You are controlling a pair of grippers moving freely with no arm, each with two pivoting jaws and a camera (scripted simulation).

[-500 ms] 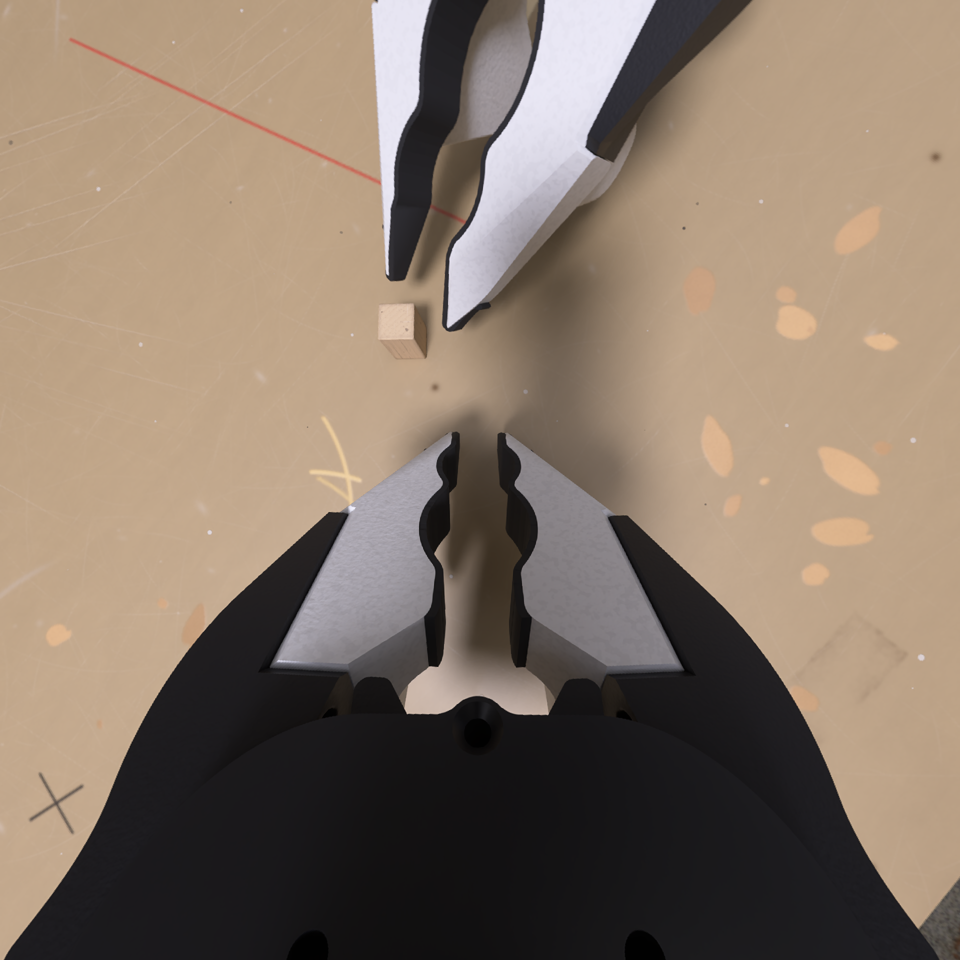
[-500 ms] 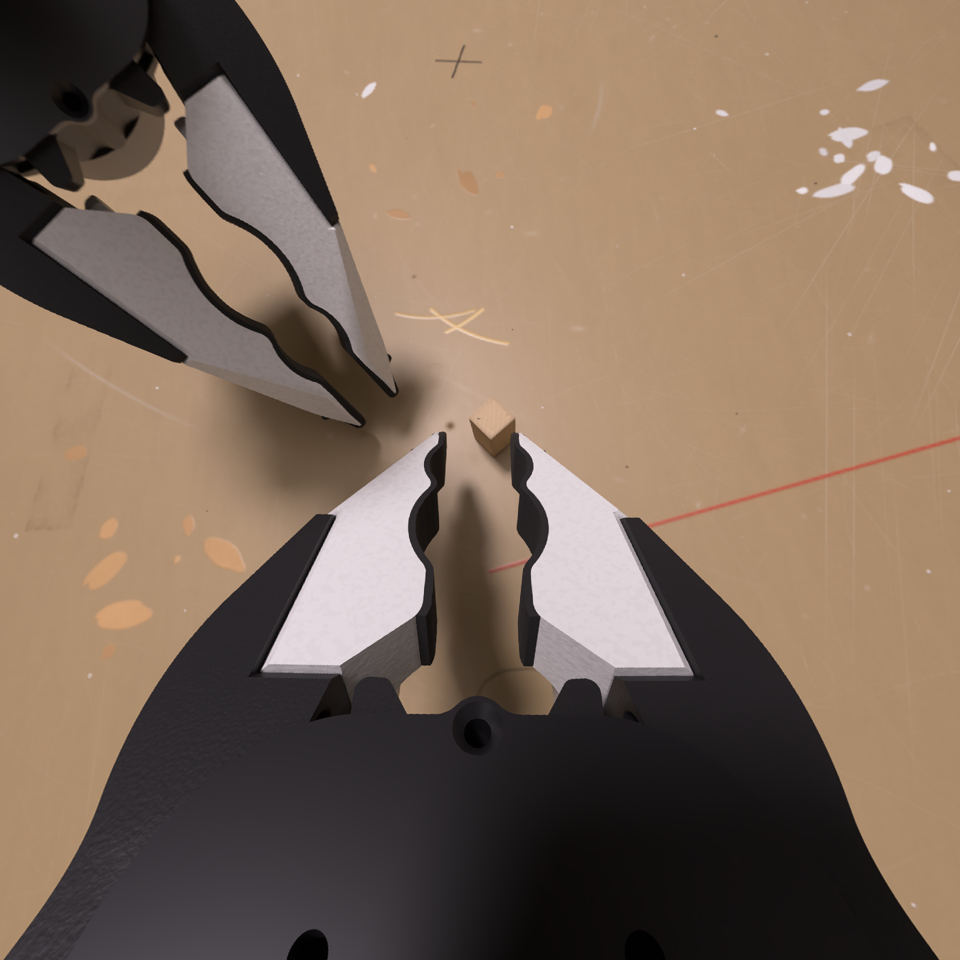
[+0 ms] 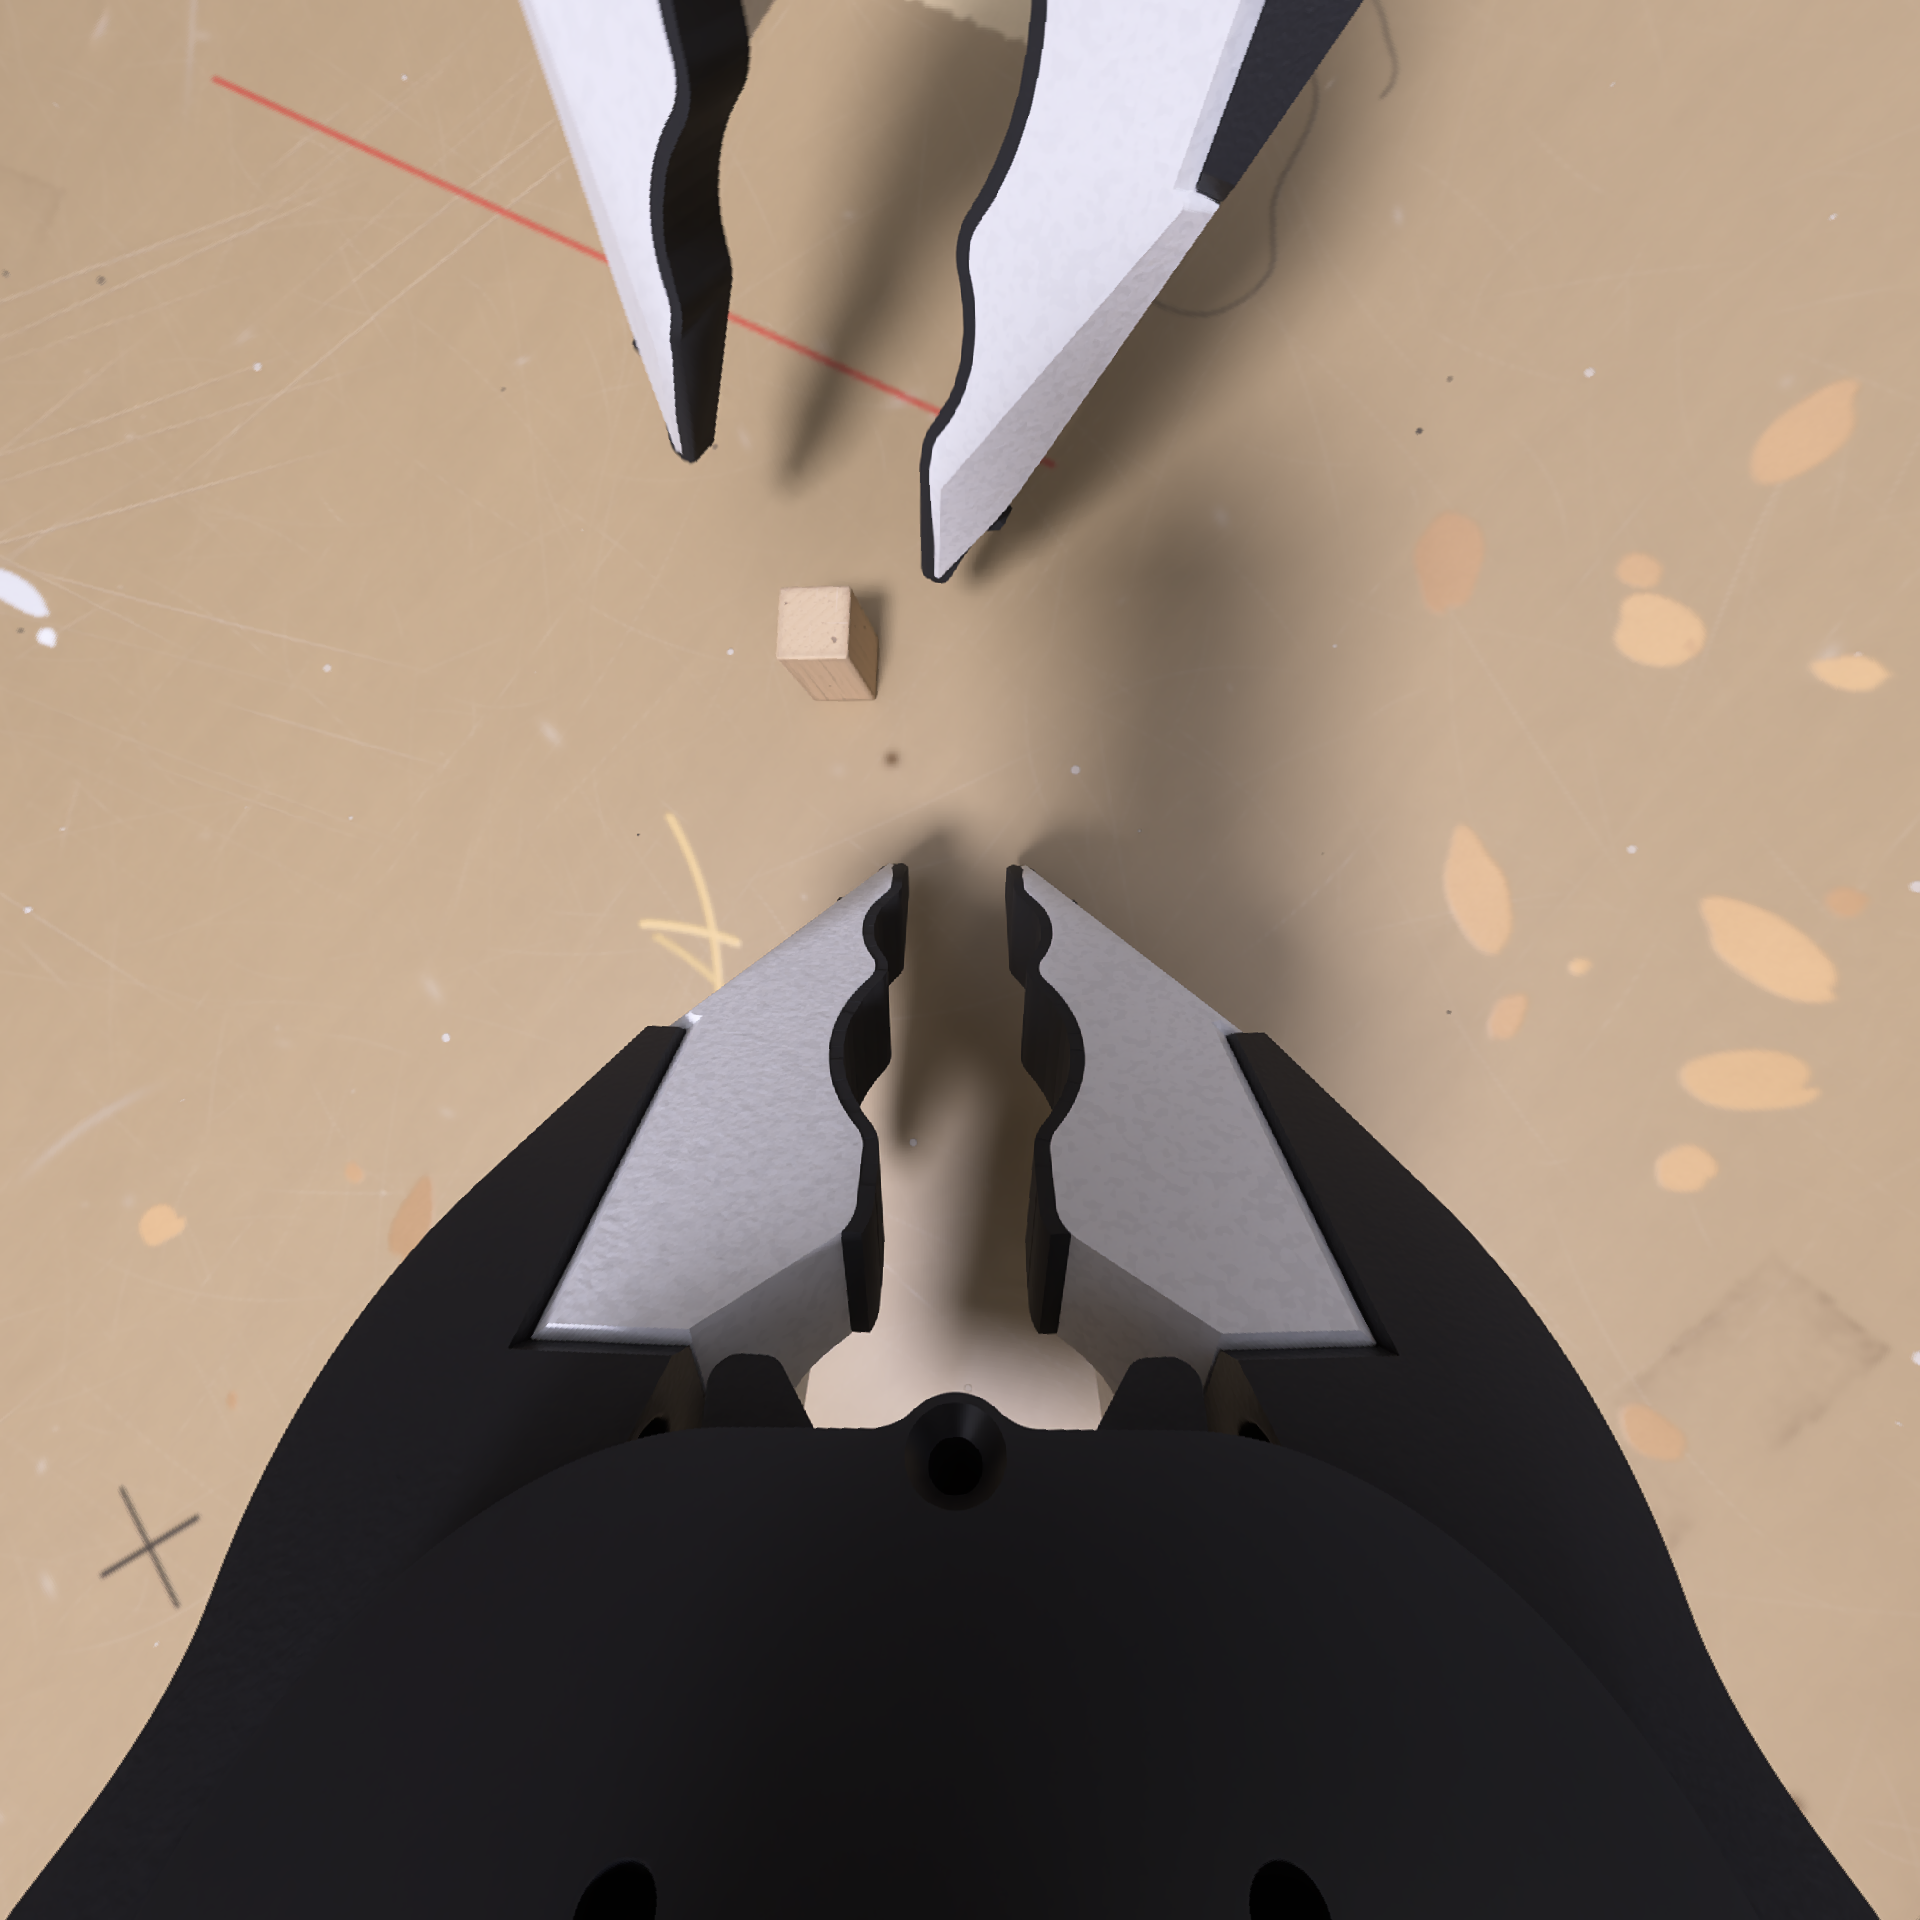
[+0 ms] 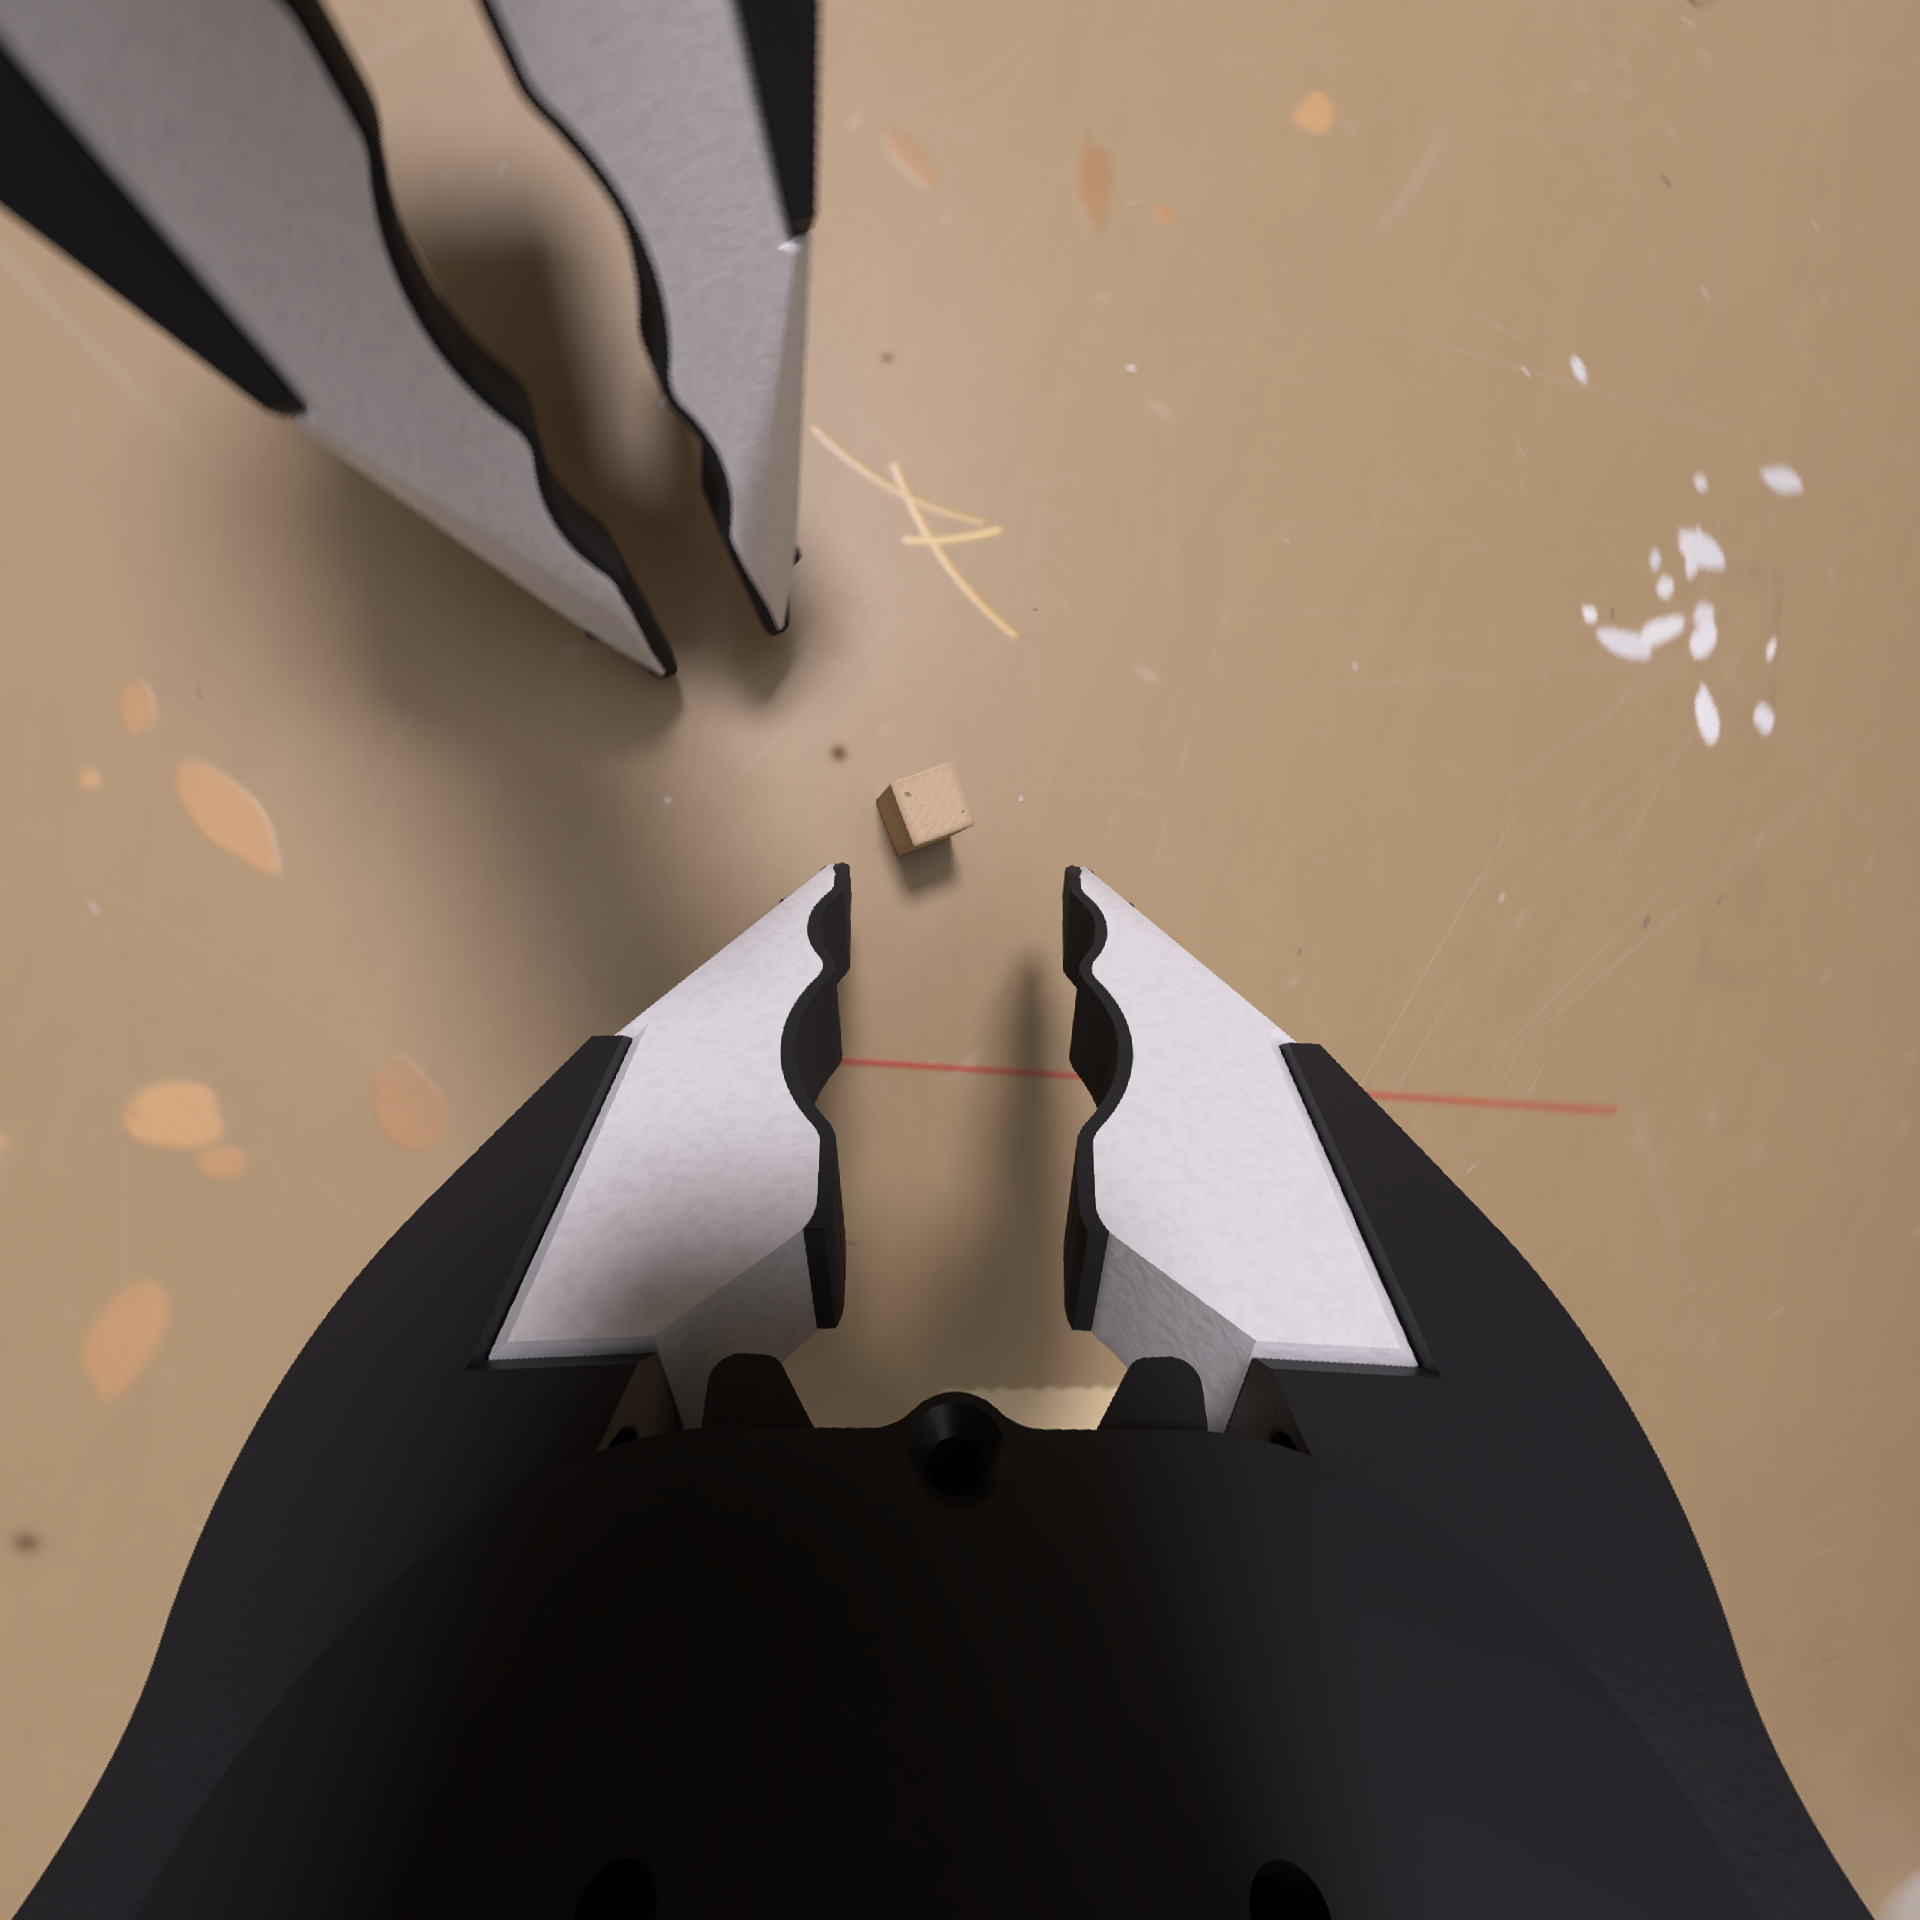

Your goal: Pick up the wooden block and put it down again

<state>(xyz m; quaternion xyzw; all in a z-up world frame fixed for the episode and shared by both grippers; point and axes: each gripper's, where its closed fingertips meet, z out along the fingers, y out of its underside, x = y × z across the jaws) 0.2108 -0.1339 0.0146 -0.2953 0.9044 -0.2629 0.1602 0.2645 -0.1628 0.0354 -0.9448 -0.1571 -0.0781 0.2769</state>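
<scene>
while the small wooden block sits on the table, the right gripper hangs over it with fingers spread, holding nothing, so whether the lift is done cannot be told.

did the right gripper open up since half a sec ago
Yes. In its own view the right gripper shows a wider finger gap, and the block now sits ahead of the gap, not at the right fingertip.

Two matching black-and-white grippers

The left gripper and right gripper each have a broad, matte black, curved body with a round screw hole just behind the finger roots and two dark holes farther back; the tapering fingers have textured white outer faces and black wavy-edged inner pads.
</scene>
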